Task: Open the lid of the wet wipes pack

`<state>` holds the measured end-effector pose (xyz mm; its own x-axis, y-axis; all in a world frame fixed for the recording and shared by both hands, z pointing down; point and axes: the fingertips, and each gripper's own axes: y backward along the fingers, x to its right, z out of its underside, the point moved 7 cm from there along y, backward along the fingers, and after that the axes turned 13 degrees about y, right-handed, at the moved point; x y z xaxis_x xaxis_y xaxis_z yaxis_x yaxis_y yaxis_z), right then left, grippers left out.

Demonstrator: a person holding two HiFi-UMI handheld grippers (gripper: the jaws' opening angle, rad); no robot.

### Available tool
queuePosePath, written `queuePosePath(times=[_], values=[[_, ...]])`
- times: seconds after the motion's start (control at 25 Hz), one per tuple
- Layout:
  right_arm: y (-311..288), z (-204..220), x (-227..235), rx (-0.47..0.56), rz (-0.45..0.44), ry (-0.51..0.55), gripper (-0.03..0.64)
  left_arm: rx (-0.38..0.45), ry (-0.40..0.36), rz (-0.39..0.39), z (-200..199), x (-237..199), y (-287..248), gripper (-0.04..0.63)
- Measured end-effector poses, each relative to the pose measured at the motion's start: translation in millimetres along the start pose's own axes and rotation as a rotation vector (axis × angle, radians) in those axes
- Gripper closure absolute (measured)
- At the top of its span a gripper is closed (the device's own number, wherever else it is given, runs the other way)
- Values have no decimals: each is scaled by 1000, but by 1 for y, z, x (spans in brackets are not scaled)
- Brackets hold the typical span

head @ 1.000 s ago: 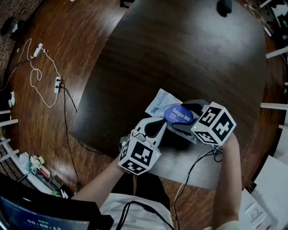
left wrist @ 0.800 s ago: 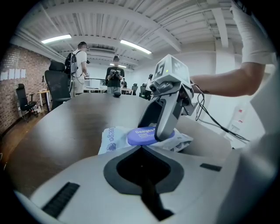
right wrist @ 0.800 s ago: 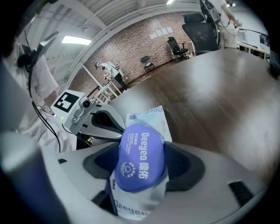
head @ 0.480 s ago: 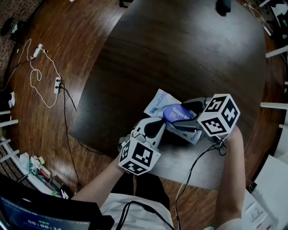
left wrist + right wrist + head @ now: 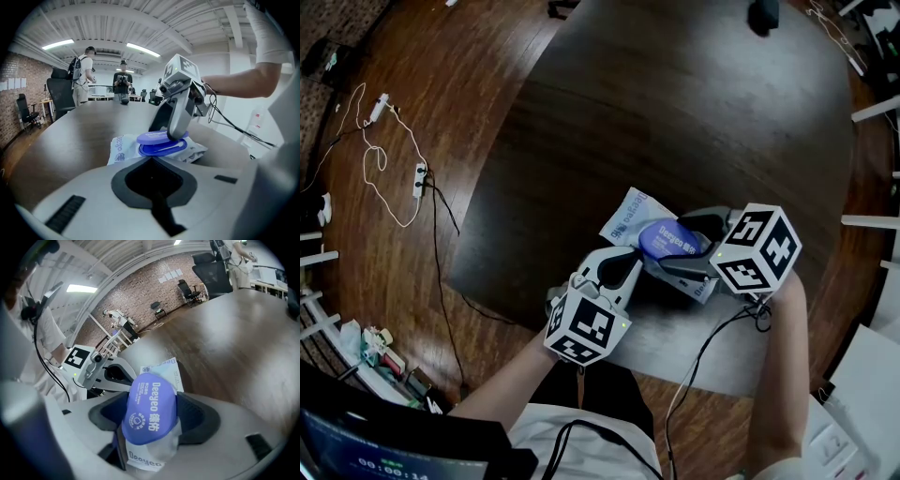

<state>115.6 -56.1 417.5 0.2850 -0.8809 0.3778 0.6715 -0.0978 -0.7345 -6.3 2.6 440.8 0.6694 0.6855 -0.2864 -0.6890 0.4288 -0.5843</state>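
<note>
The wet wipes pack (image 5: pixel 627 217) lies on the dark table (image 5: pixel 675 112) near its front edge. Its blue oval lid (image 5: pixel 671 240) is tipped up a little off the blue rim (image 5: pixel 161 149) in the left gripper view. My right gripper (image 5: pixel 678 247) comes in from the right and is shut on the lid (image 5: pixel 150 408), one jaw on each side. My left gripper (image 5: pixel 635 260) comes from the near side. Its jaws meet at the pack's (image 5: pixel 123 149) near edge and look shut on it. The pack's far corner (image 5: pixel 161 371) shows beyond the lid.
A pale grey sheet (image 5: pixel 694 349) lies at the table's near edge under my hands. A small dark object (image 5: pixel 766 13) sits at the far edge. Cables (image 5: pixel 384 159) trail over the wooden floor at left. People (image 5: pixel 84 70) stand far behind the table.
My right gripper has swung up and slightly to the right, and the lid in its jaws has come up a little. The left gripper has barely moved.
</note>
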Motion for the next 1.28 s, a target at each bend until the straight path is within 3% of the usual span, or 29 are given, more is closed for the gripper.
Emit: queuePosePath(times=[1.28], values=[[66,-12,25,224,300,19,281,22,-2,-7,-2,1,3,600]])
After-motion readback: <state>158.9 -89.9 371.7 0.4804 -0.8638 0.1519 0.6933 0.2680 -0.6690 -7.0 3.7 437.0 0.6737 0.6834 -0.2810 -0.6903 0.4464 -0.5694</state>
